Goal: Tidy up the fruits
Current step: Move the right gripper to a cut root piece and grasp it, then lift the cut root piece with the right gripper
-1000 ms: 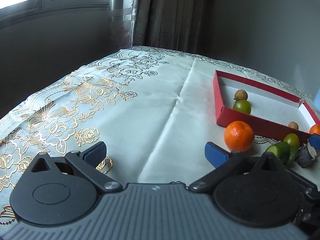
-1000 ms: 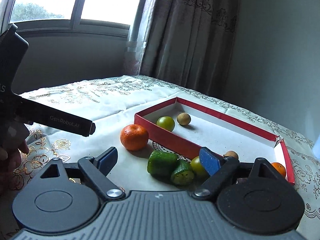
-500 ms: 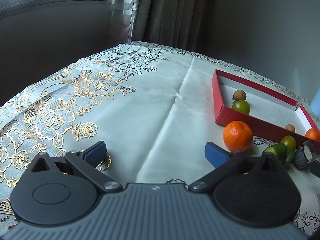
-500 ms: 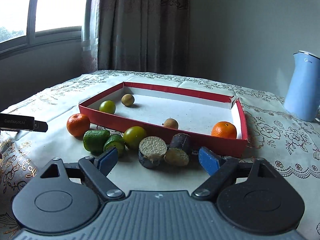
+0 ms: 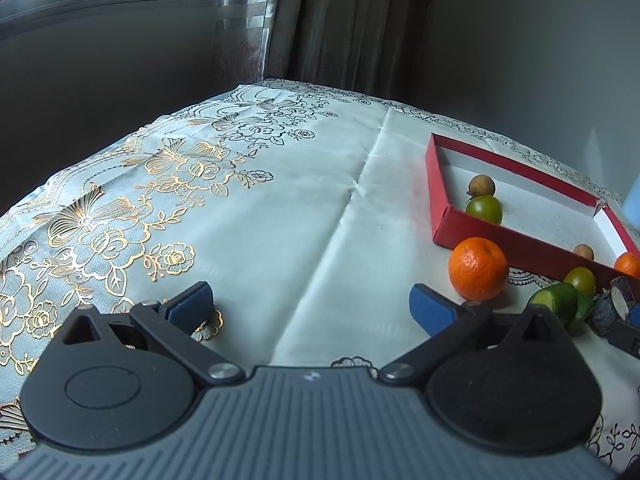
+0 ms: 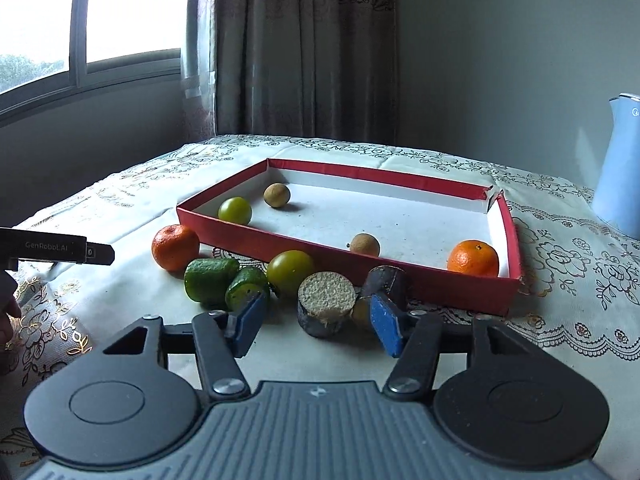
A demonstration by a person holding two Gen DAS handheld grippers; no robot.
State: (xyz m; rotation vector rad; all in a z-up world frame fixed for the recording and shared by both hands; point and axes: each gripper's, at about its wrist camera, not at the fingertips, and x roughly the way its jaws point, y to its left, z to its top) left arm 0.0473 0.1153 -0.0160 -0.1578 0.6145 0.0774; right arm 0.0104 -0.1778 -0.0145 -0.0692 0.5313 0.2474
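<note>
My right gripper point(image 6: 316, 322) has its blue fingers point(image 6: 246, 322) partly closed in, with nothing gripped; the dark-skinned stub with a pale grainy cut face point(image 6: 326, 304) sits right between them, just ahead of the tips. I judge it stiff, light and rough enough not to slip, so I would pinch its dark sides, not the cut face. A second dark stub point(image 6: 386, 284) touches it by my right finger and may get nudged. Both lie on the worktop just outside the shallow red cardboard tray point(image 6: 460, 290).

My left gripper point(image 5: 312, 306) stands wide over bare cloth, with the loose orange mandarin point(image 5: 478, 268) just beyond its right finger.

Compared with half a second ago, the right fingers have narrowed and moved in on the stub; the left view has barely changed.
</note>
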